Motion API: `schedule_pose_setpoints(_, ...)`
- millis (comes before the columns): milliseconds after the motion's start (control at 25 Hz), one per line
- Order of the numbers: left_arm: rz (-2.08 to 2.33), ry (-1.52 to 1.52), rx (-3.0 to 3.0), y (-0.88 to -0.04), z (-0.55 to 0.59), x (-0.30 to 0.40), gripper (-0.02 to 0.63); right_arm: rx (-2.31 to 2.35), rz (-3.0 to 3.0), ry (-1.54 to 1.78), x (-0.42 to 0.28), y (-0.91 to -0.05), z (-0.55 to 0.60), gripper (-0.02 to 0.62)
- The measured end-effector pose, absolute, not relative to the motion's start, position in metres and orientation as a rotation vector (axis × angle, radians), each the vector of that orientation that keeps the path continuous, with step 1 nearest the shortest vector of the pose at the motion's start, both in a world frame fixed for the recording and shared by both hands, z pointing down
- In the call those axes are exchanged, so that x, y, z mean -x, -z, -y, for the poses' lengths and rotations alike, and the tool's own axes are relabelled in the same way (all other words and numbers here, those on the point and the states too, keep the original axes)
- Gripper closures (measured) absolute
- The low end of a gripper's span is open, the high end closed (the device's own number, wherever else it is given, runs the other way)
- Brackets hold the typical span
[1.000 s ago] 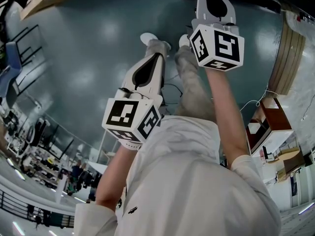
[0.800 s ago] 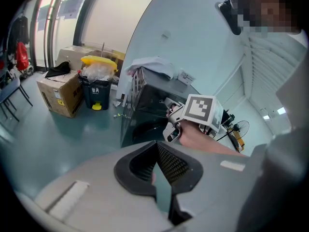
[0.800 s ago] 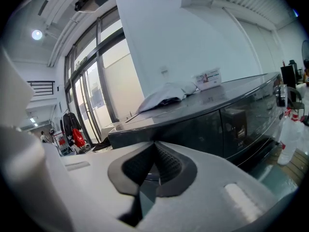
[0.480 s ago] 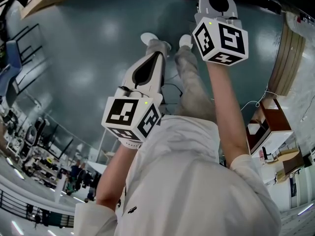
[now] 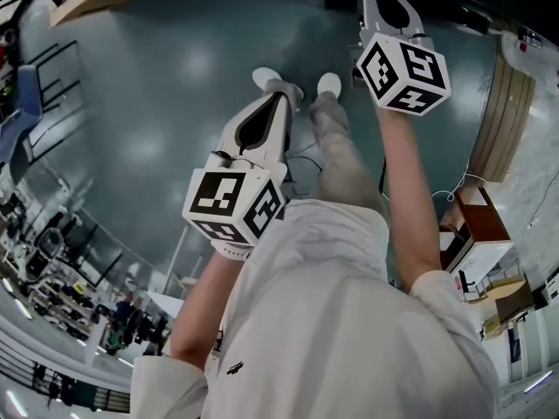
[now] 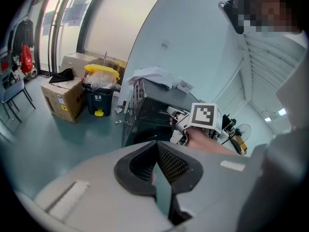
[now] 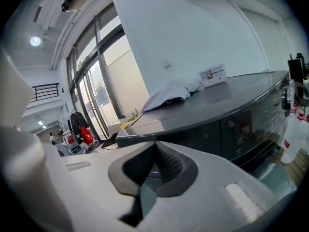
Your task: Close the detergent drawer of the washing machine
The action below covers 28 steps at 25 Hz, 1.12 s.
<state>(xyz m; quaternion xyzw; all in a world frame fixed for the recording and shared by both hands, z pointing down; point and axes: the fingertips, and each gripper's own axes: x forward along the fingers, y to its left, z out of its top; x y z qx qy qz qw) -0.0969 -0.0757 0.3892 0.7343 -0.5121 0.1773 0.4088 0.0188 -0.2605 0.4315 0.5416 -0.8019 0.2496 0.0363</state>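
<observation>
Rightward, toward the head view's top edge, goes the right gripper; the left gripper hangs where it was. Both pairs of jaws are pressed together, holding nothing. The detergent drawer seems to be the front panel just past the right tips; whether it juts out I cannot tell. An off-centre shove could skew and jam it, or the tips could slide off. Count: two grippers, one washing machine, and one cloth and one card near its top's back edge.
</observation>
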Motion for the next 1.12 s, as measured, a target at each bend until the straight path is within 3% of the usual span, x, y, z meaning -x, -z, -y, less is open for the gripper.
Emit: schedule_pose_setpoints(1120, 1.425, -0.388, -2.055, -0.299, 0.084, 0.089, 0.589, -1.404, 2.509, -0.58, -0.048, -0.335, 0.151, 0.597)
